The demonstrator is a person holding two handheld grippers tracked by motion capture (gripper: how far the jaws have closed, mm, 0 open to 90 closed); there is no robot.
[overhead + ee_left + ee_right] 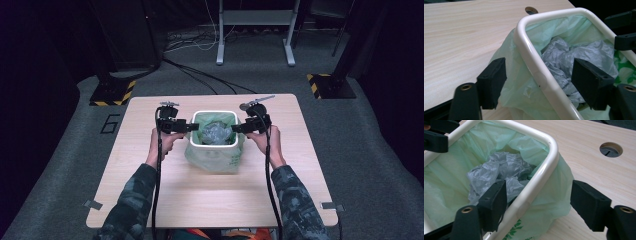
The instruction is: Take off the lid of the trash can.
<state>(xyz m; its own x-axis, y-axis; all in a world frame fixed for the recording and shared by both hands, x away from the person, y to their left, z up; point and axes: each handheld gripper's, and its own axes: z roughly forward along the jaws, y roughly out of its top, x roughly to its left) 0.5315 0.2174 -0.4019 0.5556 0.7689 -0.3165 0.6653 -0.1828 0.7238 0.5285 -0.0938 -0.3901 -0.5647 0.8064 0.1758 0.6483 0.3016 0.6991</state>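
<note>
Right tool (pixel 537 202) gapes astride the bin rim (pixel 541 173).

High view: overhead, facing forward across the bench (pixel 150 190). Gripper views: close in, from opposite sides, sharing the white bin rim (pixel 534 67).

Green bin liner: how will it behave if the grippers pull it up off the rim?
The green bin liner looks thin and wrinkled, so probably floppy and stretchy. Its glossy film may slip between the pads. The crumpled grey plastic inside looks light, so little weight.
</note>
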